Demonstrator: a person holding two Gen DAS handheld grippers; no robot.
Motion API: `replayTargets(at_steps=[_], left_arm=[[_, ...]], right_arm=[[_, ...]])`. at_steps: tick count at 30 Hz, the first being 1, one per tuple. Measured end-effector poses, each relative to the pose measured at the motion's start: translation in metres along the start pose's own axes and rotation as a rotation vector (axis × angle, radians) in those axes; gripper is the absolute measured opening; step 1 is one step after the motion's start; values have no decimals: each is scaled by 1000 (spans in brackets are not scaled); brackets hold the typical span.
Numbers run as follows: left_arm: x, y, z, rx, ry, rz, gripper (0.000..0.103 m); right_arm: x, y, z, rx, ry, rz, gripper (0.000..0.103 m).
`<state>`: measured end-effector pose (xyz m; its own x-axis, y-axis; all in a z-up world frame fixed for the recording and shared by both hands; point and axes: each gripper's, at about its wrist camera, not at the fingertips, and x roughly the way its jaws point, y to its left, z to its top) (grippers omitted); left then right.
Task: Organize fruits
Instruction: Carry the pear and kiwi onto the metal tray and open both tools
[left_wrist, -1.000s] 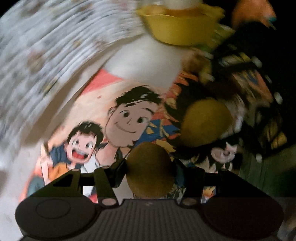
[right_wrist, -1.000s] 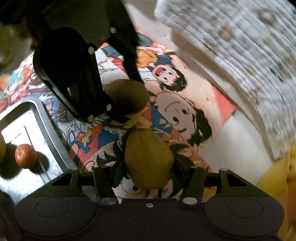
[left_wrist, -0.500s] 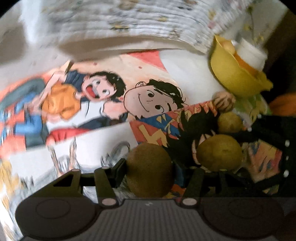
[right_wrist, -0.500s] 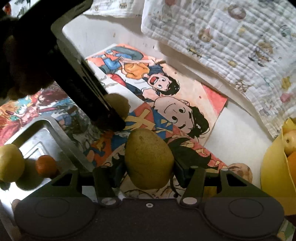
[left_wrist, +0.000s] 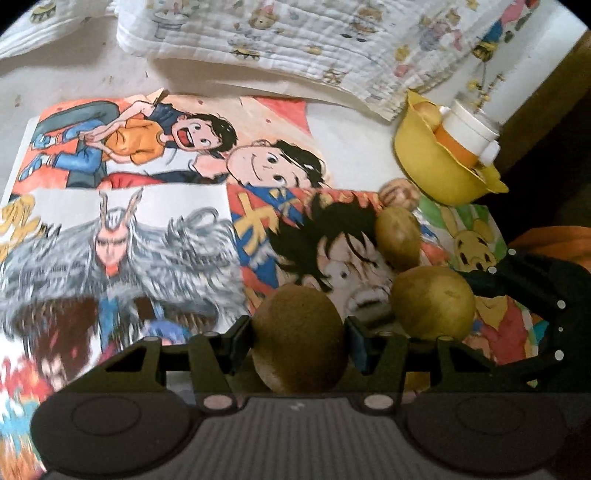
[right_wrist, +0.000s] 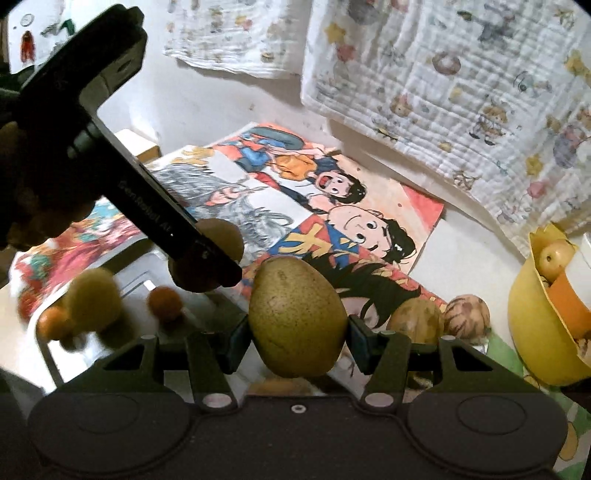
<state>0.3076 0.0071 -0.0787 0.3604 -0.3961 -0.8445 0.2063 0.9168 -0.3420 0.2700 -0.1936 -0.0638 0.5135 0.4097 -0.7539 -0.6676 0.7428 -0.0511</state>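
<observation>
gripping a kiwi (left_wrist: 299, 336) in left tongs (left_wrist: 299, 343), pear (right_wrist: 297, 317) in right tongs (right_wrist: 297, 332), cartoon posters (left_wrist: 155, 206) beneath

Printed lettering runs along the black body of the left gripper (right_wrist: 221, 258) at centre left of the right wrist view; it appears to read "Gen Robot AI", though faintly. No other text can be read in either view.
</observation>
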Motion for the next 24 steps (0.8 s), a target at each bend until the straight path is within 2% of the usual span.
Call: replayTargets(at_steps=[12,18,24], left_arm=[[-8,-32,-56,14,49,1,58],[-3,-42,-74,15,77,40,58],[-1,-48,-83,4,67,68,58]], right_arm=[[-46,31,-46,-19,19,82,57],[-41,41,-64,-2,81,102,57],[-28,46,-77,3,170,64,57]])
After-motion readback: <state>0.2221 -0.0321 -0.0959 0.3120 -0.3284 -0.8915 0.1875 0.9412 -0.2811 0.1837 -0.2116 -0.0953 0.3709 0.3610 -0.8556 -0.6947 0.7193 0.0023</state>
